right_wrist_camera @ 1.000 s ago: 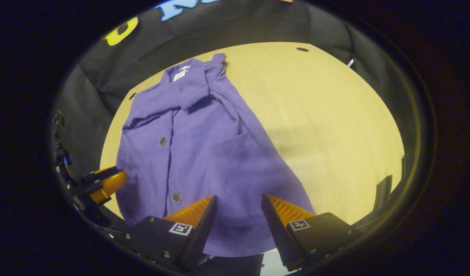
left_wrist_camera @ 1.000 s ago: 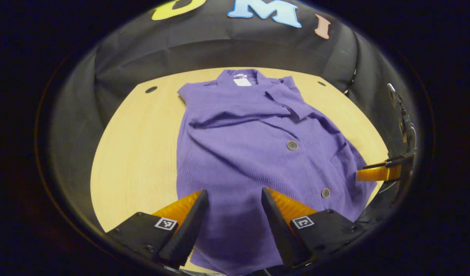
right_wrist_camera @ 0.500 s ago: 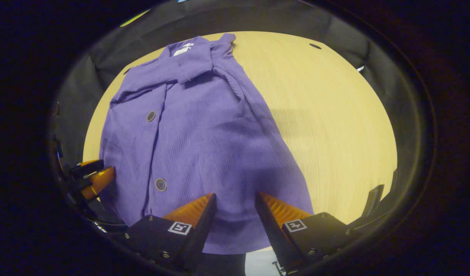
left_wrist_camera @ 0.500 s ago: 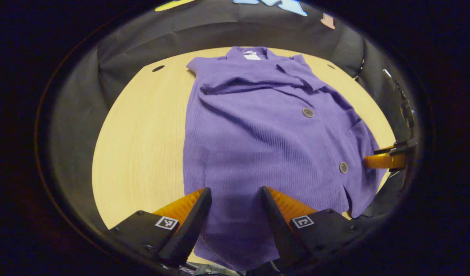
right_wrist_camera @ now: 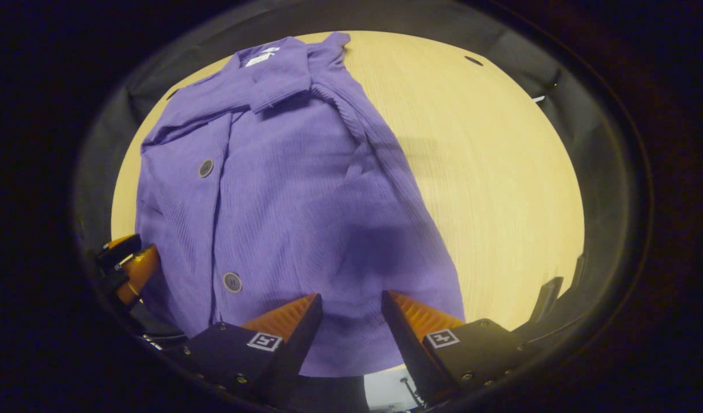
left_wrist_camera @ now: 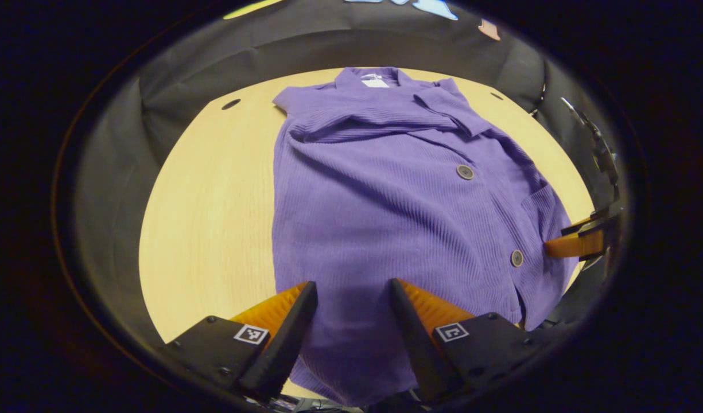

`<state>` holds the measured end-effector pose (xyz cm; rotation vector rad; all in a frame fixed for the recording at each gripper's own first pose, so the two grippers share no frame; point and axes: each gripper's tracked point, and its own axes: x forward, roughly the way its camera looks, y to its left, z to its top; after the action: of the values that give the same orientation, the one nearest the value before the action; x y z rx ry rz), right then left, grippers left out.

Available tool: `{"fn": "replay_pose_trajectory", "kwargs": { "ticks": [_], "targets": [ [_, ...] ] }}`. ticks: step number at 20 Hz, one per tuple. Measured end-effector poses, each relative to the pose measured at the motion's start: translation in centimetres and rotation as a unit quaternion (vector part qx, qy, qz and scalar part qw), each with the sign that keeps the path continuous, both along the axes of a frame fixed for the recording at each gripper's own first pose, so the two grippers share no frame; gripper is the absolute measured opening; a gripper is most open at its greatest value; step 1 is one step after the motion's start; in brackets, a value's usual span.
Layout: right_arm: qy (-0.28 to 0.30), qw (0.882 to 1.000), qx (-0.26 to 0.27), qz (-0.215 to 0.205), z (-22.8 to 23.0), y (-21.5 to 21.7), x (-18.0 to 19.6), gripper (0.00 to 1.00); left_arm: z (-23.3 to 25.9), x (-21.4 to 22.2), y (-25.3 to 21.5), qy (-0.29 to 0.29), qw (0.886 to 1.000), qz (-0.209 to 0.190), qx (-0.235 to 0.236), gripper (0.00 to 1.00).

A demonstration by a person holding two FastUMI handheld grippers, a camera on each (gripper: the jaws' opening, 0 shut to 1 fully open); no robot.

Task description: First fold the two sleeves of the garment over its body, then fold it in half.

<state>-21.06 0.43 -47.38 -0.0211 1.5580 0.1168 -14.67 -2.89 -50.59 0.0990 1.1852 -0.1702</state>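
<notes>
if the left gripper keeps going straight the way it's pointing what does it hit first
Most likely the shirt: its hem end lies right between the open left gripper fingers. Depth is unclear.

the garment's (left_wrist_camera: 397, 189) near hem is hidden behind the fingers (left_wrist_camera: 288, 332) in both gripper views
</notes>
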Motion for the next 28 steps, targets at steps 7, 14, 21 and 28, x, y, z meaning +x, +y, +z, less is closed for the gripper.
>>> {"fn": "replay_pose_trajectory", "kwargs": {
  "ticks": [7, 14, 21, 28],
  "targets": [
    [0.013, 1.0, -0.002, -0.024, 0.0, 1.1, 0.6, 0.37, -0.2, 2.1, 0.1, -0.003, 1.0, 0.002, -0.002, 0.28],
    [-0.006, 0.999, 0.004, -0.038, 0.1, 1.7, 0.9, 0.01, -0.2, 2.6, 0.1, -0.008, 1.0, 0.019, -0.007, 0.07],
    [-0.018, 0.996, 0.045, -0.07, 1.7, 3.0, 2.7, 0.01, 2.0, 4.1, -0.1, -0.011, 0.998, 0.043, -0.042, 0.07],
    [-0.101, 0.99, 0.081, -0.063, 6.7, 4.9, 11.5, 0.01, 7.8, 10.8, -1.4, -0.078, 0.993, 0.051, -0.07, 0.07]
  ]
}}
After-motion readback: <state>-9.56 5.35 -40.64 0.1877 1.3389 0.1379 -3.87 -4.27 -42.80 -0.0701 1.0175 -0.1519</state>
